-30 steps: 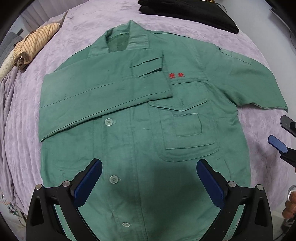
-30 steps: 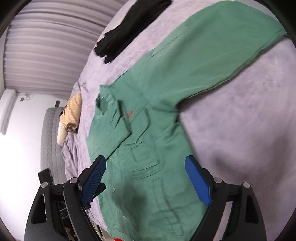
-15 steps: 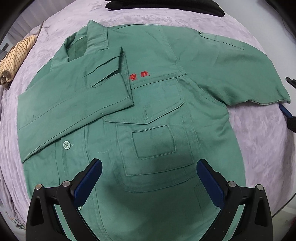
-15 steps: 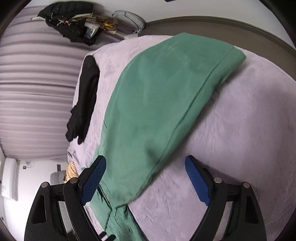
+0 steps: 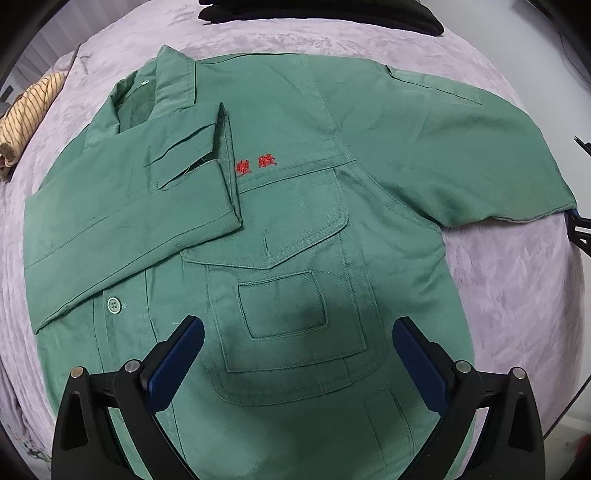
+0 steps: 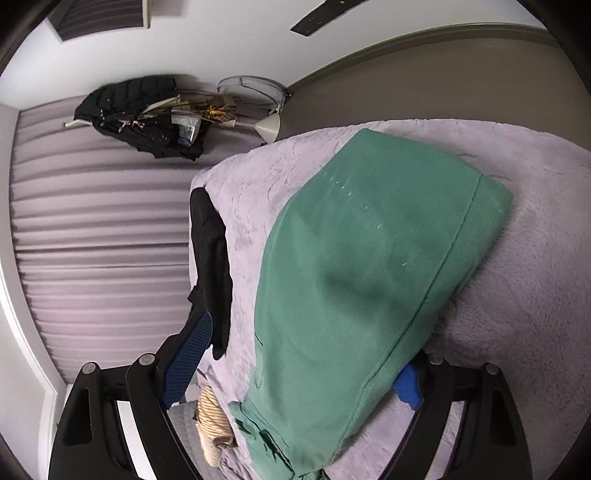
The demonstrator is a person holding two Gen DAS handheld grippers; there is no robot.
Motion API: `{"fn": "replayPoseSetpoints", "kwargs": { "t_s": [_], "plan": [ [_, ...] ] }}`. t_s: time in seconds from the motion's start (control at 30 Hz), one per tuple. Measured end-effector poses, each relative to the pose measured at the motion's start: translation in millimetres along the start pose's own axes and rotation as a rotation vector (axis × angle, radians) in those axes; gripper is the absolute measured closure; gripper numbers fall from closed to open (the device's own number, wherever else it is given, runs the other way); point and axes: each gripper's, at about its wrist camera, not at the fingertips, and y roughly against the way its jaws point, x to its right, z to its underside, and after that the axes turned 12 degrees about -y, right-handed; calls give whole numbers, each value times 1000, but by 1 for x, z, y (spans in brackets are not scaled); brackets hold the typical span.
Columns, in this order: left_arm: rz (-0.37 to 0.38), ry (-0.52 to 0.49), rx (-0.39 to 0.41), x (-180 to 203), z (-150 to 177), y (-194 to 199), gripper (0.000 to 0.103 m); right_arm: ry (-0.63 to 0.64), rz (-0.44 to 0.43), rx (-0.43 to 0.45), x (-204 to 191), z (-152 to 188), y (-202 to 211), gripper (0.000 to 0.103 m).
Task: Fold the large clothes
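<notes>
while the green jacket [image 5: 295, 229] lies front-up on the lilac bedspread [image 5: 509, 295], one sleeve already folded across its chest, the left gripper [image 5: 297, 354] hangs straight above its lower front with jaws spread wide and nothing between them; the chest pocket sits just beyond the two blue pads. the other sleeve [image 6: 354, 280] stretches away from the jacket's body, and the right gripper [image 6: 295, 369] stands at its cuff end, jaws wide apart, with the sleeve's edge lying between them. the near edge of the sleeve covers most of the right-hand blue pad, so whether that pad touches the cloth cannot be told; the other pad stands clear of the jacket, over the bedspread.

the jacket's hem is cut off at the bottom of the left wrist view, behind the gripper's black frame. only a sliver of the right gripper shows past the sleeve's end in that view. the red embroidery beside the folded cuff is too small to read. two buttonless stretches aside, one button shows plainly below the folded sleeve.

beyond the jacket's collar lies one black garment [image 5: 321, 14], partly cropped. off the collar's side lies one striped beige cloth [image 5: 26, 118], bunched up. behind the bed, past the jacket, hangs one pleated curtain [image 6: 99, 236], and a rack with dark clothes [image 6: 140, 114] stands near it, blurred.
</notes>
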Motion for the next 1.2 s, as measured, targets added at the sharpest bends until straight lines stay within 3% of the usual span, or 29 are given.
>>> {"fn": "replayPoseSetpoints", "kwargs": {
  "t_s": [0.03,0.07,0.1,0.13,0.17,0.2,0.43,0.63,0.8,1.0,1.1,1.2],
  "plan": [
    [-5,4,5,-1,-1,1,1,-15,-1,0,1,-2,0,15],
    [-9,9,9,-3,-2,2,1,-28,-3,-2,1,-4,-2,23],
    [-10,17,15,-5,-2,4,1,-36,3,-5,2,-5,-4,42],
    [-8,23,18,-10,-6,3,1,-41,19,-10,3,-5,-4,53],
    [-7,28,21,-14,-8,4,1,-39,34,-17,4,-6,-6,78],
    [-7,33,24,-17,-8,6,1,-29,37,-29,4,-6,-8,93],
    [-10,41,61,-40,-1,14,1,129,-62,-96,-37,30,-9,95],
    [-23,29,87,-86,18,12,1,326,-100,-208,-90,114,-38,95],
    [-43,50,101,-138,32,2,1,465,-118,-322,-118,209,-78,95],
    [-97,118,129,-213,55,3,1,656,-21,-493,-114,337,-151,95],
    [-138,168,145,-251,60,2,1,748,90,-570,-89,394,-196,95],
    [-153,217,142,-281,65,-6,1,802,223,-614,-51,429,-234,95]
  ]
}}
